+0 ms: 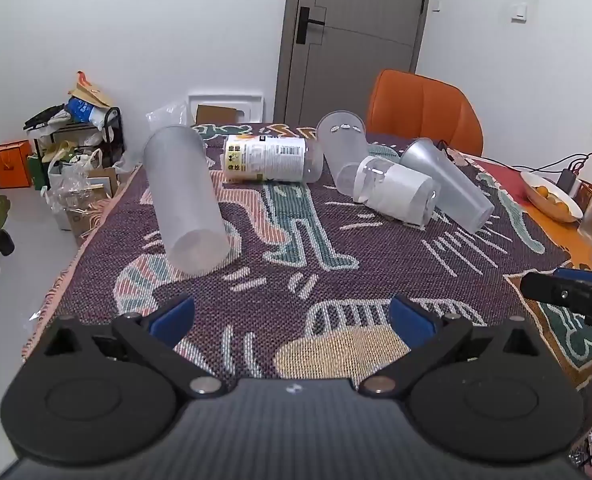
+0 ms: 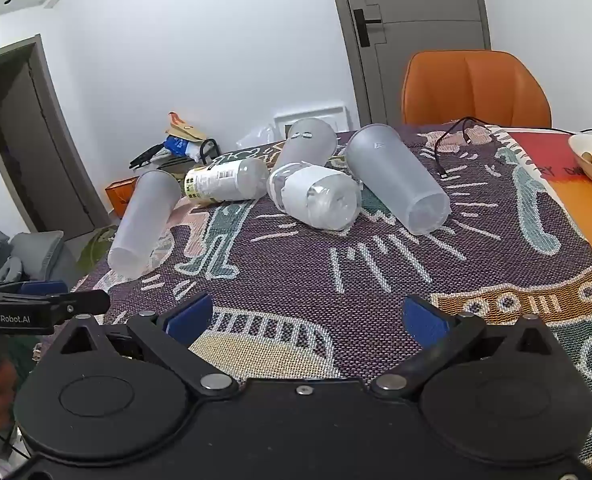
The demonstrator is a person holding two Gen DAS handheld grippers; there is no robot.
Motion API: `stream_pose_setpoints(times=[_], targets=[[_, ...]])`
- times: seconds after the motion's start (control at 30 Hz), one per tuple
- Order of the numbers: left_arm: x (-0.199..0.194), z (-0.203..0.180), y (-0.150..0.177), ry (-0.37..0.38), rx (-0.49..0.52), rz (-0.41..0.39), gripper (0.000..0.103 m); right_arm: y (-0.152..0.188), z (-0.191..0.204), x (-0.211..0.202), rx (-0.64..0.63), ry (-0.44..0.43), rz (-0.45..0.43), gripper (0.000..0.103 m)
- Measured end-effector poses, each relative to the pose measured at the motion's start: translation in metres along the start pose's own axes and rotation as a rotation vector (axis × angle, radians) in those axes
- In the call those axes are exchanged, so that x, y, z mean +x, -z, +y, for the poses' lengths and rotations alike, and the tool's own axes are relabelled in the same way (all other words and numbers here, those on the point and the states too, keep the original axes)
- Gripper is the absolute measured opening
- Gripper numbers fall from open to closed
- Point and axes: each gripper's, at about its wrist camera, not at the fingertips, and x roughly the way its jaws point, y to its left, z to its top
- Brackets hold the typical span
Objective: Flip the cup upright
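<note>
Cups (image 1: 186,196) all lie toppled on my table (image 1: 376,264), none righted; left tongs (image 1: 292,318) and right tongs (image 2: 306,318) gape wide, empty.

White lettering "GenRobot.AI" runs along the black side of the left hand-held gripper (image 2: 36,306). Beyond it, the labelled cup (image 2: 226,180) carries print and a barcode too small to read.

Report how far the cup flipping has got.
Done: nothing; no cup stands upright. In hand: nothing; the left hand-held gripper and right hand-held gripper hang open above the patterned cloth. Left: all five, including the frosted cup on the left and the white-labelled cup.
</note>
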Motion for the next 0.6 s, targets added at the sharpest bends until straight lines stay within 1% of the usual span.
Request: stream_pose_setpoints(times=[0.2, 0.37, 0.6], targets=[[-0.002, 0.001, 0.004, -0.005, 0.004, 0.003, 0.103, -0.003, -0.005, 0.0, -0.004, 0.004, -0.002, 0.103], [-0.003, 0.003, 0.004, -0.004, 0.003, 0.008, 0.103, 0.006, 0.005, 0.0, 0.0, 0.016, -0.004, 0.103], [-0.003, 0.001, 0.002, 0.009, 0.0, 0.022, 0.103, 0.004, -0.003, -0.005, 0.013, 0.013, -0.001, 0.103]])
